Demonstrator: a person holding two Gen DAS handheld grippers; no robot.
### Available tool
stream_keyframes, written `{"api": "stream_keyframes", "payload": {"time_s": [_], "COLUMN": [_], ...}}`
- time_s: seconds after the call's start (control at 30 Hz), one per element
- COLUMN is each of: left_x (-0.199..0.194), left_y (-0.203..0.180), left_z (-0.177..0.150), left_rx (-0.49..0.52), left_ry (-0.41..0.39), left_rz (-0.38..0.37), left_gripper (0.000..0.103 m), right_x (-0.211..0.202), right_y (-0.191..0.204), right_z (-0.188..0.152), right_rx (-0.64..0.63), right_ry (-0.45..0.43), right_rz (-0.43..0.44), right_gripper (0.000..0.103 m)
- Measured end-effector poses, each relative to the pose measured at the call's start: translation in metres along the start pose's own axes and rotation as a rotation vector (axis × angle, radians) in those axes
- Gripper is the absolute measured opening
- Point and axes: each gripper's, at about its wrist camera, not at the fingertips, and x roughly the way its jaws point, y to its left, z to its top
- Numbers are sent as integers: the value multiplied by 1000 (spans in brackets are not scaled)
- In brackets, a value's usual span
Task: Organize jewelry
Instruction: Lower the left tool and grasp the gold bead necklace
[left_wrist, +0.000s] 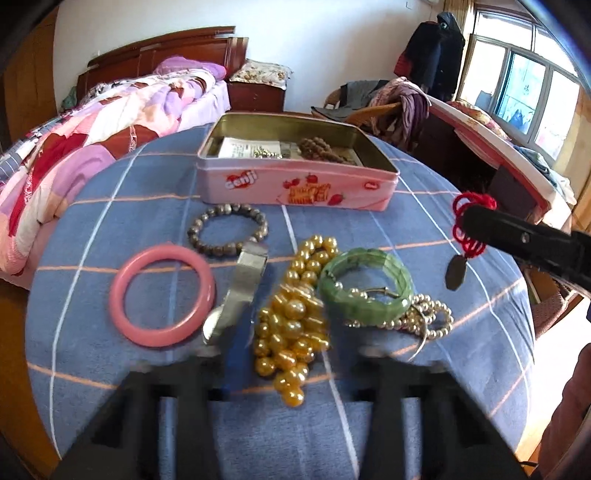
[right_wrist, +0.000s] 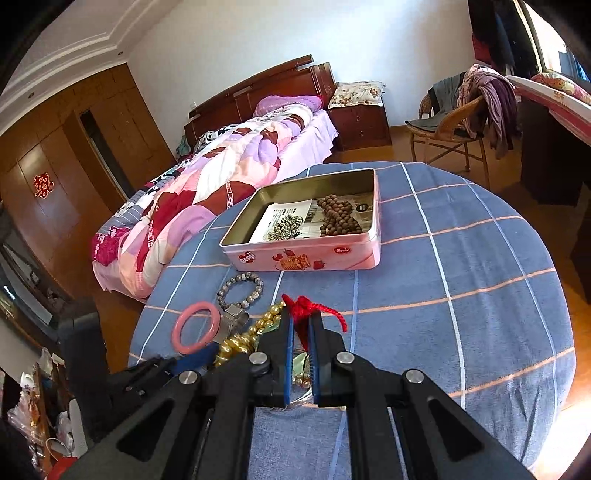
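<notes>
An open pink tin (left_wrist: 295, 184) (right_wrist: 306, 254) stands on the blue checked table, holding brown beads (right_wrist: 338, 216) and a small silver bead pile (right_wrist: 286, 227). In front of it lie a grey bead bracelet (left_wrist: 227, 232), a pink bangle (left_wrist: 162, 295), a silver watch (left_wrist: 238, 291), yellow pearls (left_wrist: 291, 317), a green bangle (left_wrist: 365, 284) and a silver bead chain (left_wrist: 428, 317). My right gripper (right_wrist: 301, 317) is shut on a red knotted cord pendant (right_wrist: 304, 306) (left_wrist: 469, 229), held above the table. My left gripper (left_wrist: 288, 369) is open above the yellow pearls.
A bed with a pink quilt (right_wrist: 221, 184) lies left of the table. A wicker chair with clothes (right_wrist: 461, 122) and a desk (right_wrist: 554, 147) stand at the right. The table (right_wrist: 480, 295) has bare cloth at its right half.
</notes>
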Motion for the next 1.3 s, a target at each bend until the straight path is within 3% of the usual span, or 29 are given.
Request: {"api": "stream_keyframes", "payload": {"time_s": [0.1, 0.27, 0.33, 0.5, 0.63, 0.8, 0.93, 1.03, 1.07, 1.1, 1.13, 1.2, 1.3], "left_x": [-2, -2, -5, -32, -42, -37, -49, -52, -51, -49, -46, -44, -37], "left_y": [9, 6, 5, 5, 7, 7, 3, 0, -1, -1, 0, 3, 4], "left_z": [-3, -4, -3, 0, 4, 3, -6, -10, -10, -9, -8, -8, -9], "left_rx": [-45, -55, -60, -72, -73, -66, -44, -5, 4, 4, -5, -34, -38], "left_ry": [-3, -6, -10, -98, -120, -72, -87, -82, -82, -73, -59, -61, -41], "left_rz": [-40, -41, -40, -88, -94, -79, -84, -48, -27, -19, -17, -13, -21], "left_gripper": [25, 24, 11, 11, 11, 12, 12, 12, 14, 26, 52, 78, 77], "right_x": [-1, -2, -5, -17, -23, -28, -30, -30, -29, -28, -27, -28, -29], "right_y": [0, 0, 0, -3, -4, -1, -1, -1, -1, -2, -2, -1, -3], "right_z": [-1, -1, -2, -2, -2, -4, -6, -7, -8, -8, -9, -9, -8], "right_rx": [4, 3, 6, 18, 26, 21, 13, 19, 22, 25, 25, 20, 24], "right_ry": [0, 0, -8, -35, -46, -48, -49, -47, -44, -39, -35, -35, -38], "right_rz": [6, 4, 2, -8, -11, -10, -15, -12, -10, -7, -5, -7, -5], "right_gripper": [6, 6, 6, 6, 6, 6, 6, 6, 6, 6, 6, 6, 6]}}
